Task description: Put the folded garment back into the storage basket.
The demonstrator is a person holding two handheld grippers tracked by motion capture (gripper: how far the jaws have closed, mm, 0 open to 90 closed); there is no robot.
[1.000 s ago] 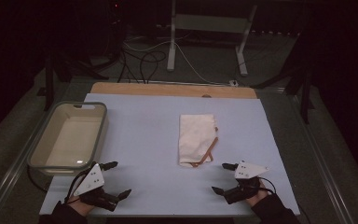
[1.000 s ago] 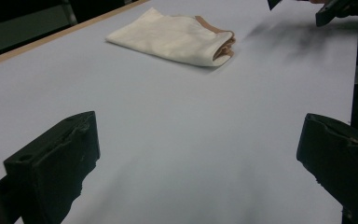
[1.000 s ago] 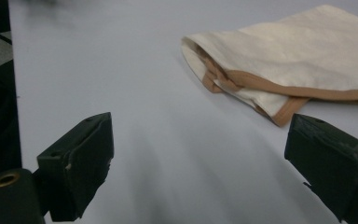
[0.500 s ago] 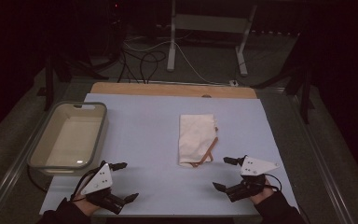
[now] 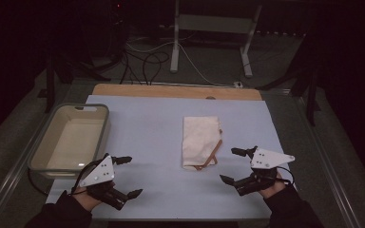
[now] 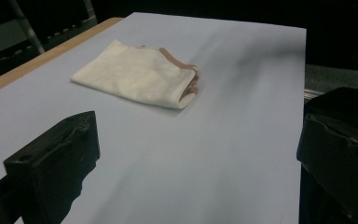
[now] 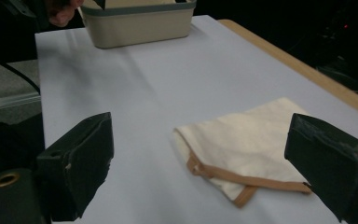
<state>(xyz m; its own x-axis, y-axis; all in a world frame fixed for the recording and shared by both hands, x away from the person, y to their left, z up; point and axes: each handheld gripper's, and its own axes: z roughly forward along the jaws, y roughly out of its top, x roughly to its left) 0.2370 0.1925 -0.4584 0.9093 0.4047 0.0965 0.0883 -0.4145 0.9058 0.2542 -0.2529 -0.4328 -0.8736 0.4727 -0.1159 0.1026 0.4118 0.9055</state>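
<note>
On the pale blue tabletop [image 5: 152, 142], a folded cream cloth bag with tan straps [image 5: 199, 142] lies flat near the centre, its strap end toward the person. A beige rectangular plastic bin [image 5: 71, 137] stands at the left edge of the tabletop, well apart from the bag; nothing can be made out inside it. The left gripper [image 5: 128, 176] is held low over the near left part of the tabletop, just beside the bin's near corner, jaws spread wide and holding nothing. The right gripper [image 5: 232, 165] hovers near the bag's near right corner, apart from it, jaws likewise spread and empty. In the right gripper view the bag [image 7: 249, 154] lies between the two jaws, untouched.
</note>
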